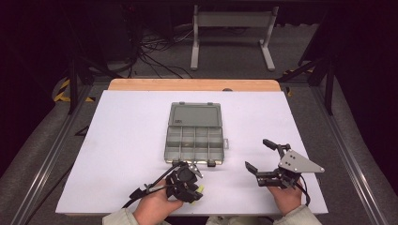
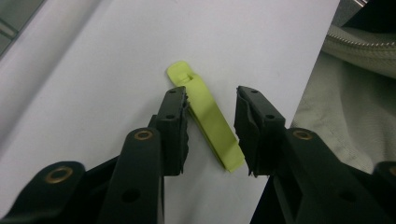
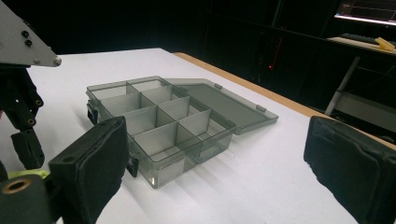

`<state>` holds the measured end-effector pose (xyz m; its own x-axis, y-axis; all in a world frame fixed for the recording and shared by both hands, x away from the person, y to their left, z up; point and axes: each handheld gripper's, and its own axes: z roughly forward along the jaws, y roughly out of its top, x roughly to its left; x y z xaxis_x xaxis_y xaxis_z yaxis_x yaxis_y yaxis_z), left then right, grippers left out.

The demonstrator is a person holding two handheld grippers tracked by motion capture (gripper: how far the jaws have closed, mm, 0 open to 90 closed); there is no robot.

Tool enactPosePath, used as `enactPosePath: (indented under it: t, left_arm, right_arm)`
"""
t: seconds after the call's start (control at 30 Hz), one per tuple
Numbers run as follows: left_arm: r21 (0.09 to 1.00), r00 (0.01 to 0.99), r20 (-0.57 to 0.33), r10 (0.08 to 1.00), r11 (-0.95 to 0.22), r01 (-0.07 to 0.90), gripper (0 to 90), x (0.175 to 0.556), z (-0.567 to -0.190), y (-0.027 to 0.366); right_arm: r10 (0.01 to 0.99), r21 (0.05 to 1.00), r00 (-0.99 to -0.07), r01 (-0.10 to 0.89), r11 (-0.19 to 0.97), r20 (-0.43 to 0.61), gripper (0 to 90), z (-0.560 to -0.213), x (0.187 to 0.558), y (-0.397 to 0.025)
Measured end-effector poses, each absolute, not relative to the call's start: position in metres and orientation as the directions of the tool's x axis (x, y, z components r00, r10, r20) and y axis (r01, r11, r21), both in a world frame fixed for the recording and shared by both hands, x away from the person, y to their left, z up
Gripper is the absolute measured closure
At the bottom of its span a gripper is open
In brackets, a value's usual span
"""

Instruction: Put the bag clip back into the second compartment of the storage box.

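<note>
The yellow-green plastic lever [image 2: 208, 123], flat and smooth, lay mid-frame on the white table [image 2: 93, 70] between the left gripper's [image 2: 212, 128] spread jaws; the right gripper [image 1: 259, 157] gaped wide, lower right.

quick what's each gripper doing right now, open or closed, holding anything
Left gripper: open, jaws straddling the flat yellow-green plastic lever on the white table, not clamped.
Right gripper: open, holding nothing.

Robotics lab or recording rig, not a home. White rectangular tabletop [image 1: 126, 140] on a light wooden board [image 1: 192, 85], framed by grey aluminium rails [image 1: 44, 159]. Dark surroundings, grey carpet floor, tangled black cables [image 1: 150, 51] by the dark equipment, a grey metal stand with 2 legs [image 1: 232, 28], yellow-black hazard tape [image 1: 61, 91]. A lit monitor [image 3: 364, 9] sits on a far desk.
</note>
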<state>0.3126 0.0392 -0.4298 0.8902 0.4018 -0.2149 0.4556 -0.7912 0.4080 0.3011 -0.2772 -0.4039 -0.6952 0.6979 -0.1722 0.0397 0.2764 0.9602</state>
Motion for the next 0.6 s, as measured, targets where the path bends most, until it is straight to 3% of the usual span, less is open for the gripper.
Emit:
enactPosePath:
  t: [0.33, 0.6]
  left_arm:
    - [0.398, 0.895, -0.193, 0.403, -0.801, 0.447, 76.8, 0.311, -0.431, 0.037]
    - [0.423, 0.899, -0.18, 0.4, -0.794, 0.438, 77.3, 0.309, -0.421, 0.039]
  right_arm:
    - [0.697, 0.96, -0.696, 0.041, 0.277, -0.172, 7.8, -0.404, 0.301, -0.277]
    - [0.699, 0.96, -0.695, 0.041, 0.276, -0.171, 7.8, -0.404, 0.301, -0.277]
